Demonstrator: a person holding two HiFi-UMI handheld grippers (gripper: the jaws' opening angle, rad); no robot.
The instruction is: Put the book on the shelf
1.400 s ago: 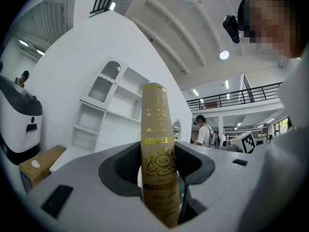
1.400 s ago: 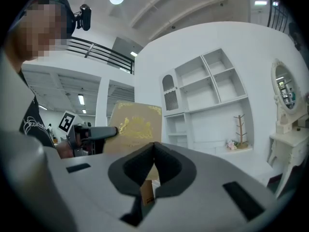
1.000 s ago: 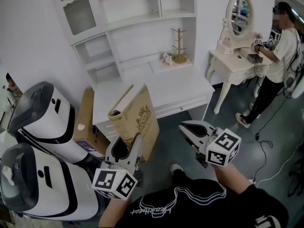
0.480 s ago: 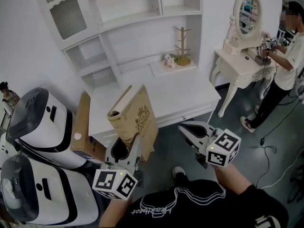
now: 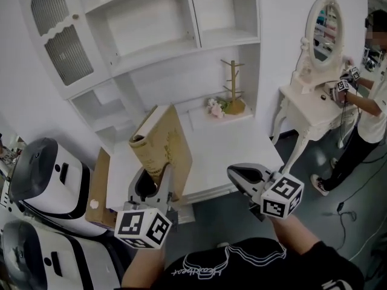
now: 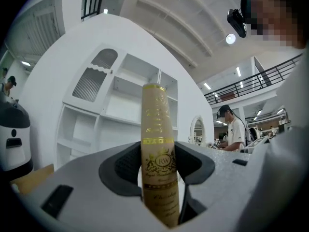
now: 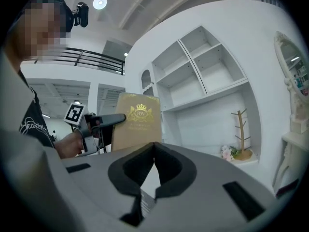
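Observation:
A tan hardcover book (image 5: 162, 142) with gold print stands upright in my left gripper (image 5: 152, 185), which is shut on its lower end. In the left gripper view the book's spine (image 6: 157, 144) fills the gap between the jaws of that gripper (image 6: 157, 161). The white shelf unit (image 5: 163, 38) rises behind the white desk (image 5: 236, 147), just beyond the book. My right gripper (image 5: 239, 174) hovers to the right of the book, over the desk's front edge. Its jaws (image 7: 154, 146) are shut with nothing in them. From that view the book's cover (image 7: 139, 122) and the left gripper (image 7: 104, 121) show at the left.
A wooden mug tree (image 5: 233, 86) and small flowers (image 5: 213, 107) stand at the desk's back. A dressing table with an oval mirror (image 5: 320, 38) and a person (image 5: 369, 107) are at the right. Two white-and-black machines (image 5: 42, 168) and a cardboard box (image 5: 98, 189) are at the left.
The desk and shelf unit have come closer. The book, still held upright, now stands over the desk's left front edge instead of over the floor. The right gripper kept its place beside it.

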